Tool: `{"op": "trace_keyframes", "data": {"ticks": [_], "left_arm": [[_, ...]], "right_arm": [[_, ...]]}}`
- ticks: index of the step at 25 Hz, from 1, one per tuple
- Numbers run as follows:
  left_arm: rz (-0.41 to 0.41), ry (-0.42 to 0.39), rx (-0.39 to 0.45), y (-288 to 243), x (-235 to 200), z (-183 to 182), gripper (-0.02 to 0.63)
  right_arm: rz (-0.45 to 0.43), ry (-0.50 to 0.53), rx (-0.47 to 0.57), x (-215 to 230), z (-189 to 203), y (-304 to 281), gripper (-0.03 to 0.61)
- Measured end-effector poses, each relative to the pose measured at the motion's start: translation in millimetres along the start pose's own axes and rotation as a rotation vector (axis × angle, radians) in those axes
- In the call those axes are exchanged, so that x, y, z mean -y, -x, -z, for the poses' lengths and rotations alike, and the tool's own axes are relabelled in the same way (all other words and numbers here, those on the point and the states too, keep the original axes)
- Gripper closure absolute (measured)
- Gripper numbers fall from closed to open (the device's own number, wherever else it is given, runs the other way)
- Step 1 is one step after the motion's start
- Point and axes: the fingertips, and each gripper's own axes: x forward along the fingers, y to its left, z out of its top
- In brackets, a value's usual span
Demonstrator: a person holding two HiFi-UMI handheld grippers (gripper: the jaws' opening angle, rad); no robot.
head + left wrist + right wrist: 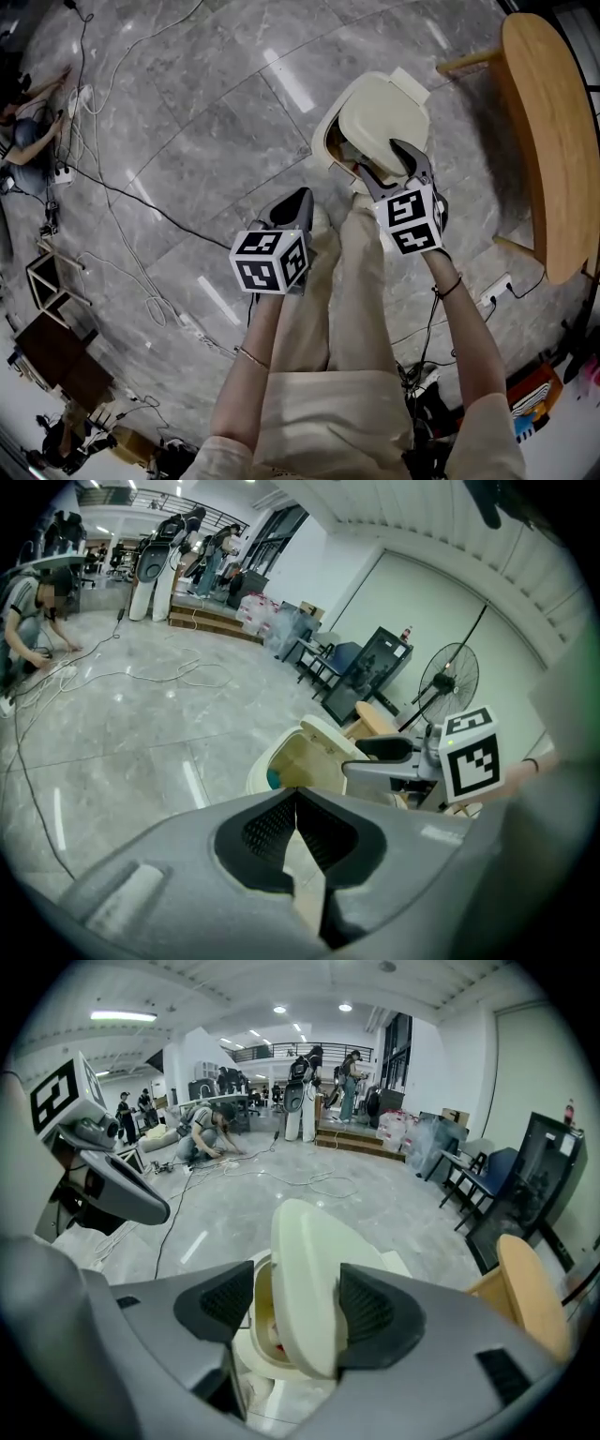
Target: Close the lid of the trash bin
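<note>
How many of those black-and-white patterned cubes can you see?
2. One cube sits on the left hand-held gripper; the other sits on the right hand-held gripper, at the trash bin lid.

Bin on grey floor, lid tilted up. Right gripper jaws apart at lid's near edge. Left gripper beside bin, over floor. Table right.

Nothing legible here, no words, brands, numbers or signs on anything in view; the left marker cube and the right marker cube show only black-and-white square patterns, not letters or digits.
</note>
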Motion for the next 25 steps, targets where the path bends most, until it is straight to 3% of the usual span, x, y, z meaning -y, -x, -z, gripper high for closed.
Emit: {"op": "trace_keyframes", "data": {"ticks": [8, 18, 25], "left_arm": [[0.017, 0.026, -0.025, -8, -2, 6, 0.591], [0.041, 0.036, -0.053, -21, -2, 19, 0.591], [0.045, 0.037, -0.060, -32, -9, 30, 0.591]], "right_arm": [[-0.054, -0.101, -0.007, -12, 12, -13, 0.339], [-0.096, -0.166, -0.022, -29, 32, -31, 0.348], [-0.099, -0.195, -0.019, -30, 47, -47, 0.411]]}}
